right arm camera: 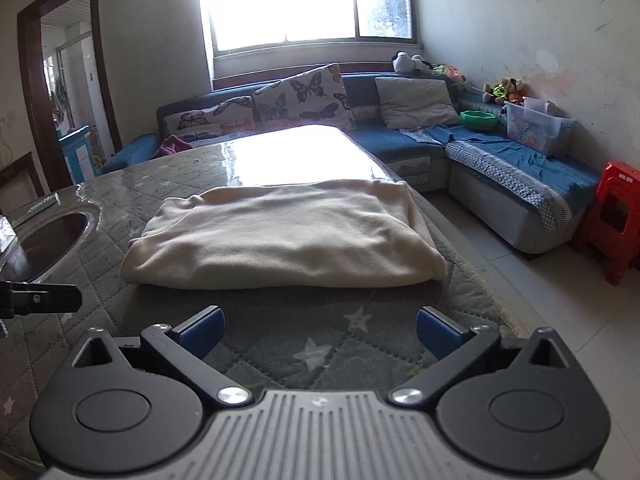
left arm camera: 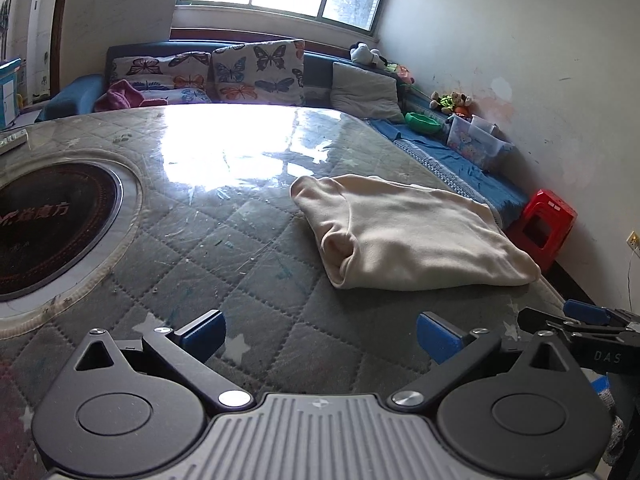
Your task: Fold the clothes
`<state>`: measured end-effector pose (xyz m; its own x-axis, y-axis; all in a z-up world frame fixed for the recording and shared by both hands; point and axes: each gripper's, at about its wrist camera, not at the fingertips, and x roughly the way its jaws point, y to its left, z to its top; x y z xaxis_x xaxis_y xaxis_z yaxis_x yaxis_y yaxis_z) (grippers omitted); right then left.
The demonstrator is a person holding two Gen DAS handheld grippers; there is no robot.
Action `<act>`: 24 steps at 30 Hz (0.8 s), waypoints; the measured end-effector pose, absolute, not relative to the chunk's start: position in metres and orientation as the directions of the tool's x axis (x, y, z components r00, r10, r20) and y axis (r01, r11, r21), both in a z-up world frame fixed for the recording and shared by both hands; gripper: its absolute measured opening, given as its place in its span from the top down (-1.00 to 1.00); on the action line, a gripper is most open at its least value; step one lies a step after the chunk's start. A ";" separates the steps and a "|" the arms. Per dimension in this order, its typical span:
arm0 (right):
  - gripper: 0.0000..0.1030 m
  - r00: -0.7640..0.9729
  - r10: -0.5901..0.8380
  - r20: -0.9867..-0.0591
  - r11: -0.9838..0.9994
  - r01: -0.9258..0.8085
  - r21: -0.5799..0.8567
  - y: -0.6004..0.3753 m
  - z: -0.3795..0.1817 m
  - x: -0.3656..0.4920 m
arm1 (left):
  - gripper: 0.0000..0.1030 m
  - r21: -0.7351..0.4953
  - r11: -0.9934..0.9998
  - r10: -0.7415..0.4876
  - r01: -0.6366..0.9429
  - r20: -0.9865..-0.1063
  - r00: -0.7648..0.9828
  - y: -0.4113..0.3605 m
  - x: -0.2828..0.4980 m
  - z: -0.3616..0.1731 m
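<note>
Already folded into a thick, soft rectangle, the cream garment lies on the table near its right edge, its fleecy cloth rounded at the creases and a rolled opening showing on the side that faces the left camera. A quilted grey cover stitched in diamonds, with pale stars, lies under a clear glossy sheet that mirrors the window glare. Set into the tabletop to the left is a round dark hotplate with a metal ring. The left gripper hovers over bare quilting, its blue-padded fingers spread wide and empty. The right gripper is likewise spread with nothing between the pads, just short of the garment's near edge. Beyond stand a blue sofa with butterfly cushions and a red plastic stool.
</note>
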<state>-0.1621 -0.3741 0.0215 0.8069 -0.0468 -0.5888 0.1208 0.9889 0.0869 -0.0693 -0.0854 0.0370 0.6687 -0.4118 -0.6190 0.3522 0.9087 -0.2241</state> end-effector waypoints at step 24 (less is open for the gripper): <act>-1.00 0.815 -0.048 -0.577 0.988 0.122 0.090 -0.372 0.023 -0.177 | -1.00 -0.199 0.904 -0.415 0.379 -0.621 0.665 -0.093 -0.092 0.037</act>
<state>-0.1766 -0.3722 0.0232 0.8150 -0.0484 -0.5774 0.1224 0.9884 0.0900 -0.0923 -0.0926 0.0365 0.6645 -0.4154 -0.6212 0.3791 0.9037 -0.1987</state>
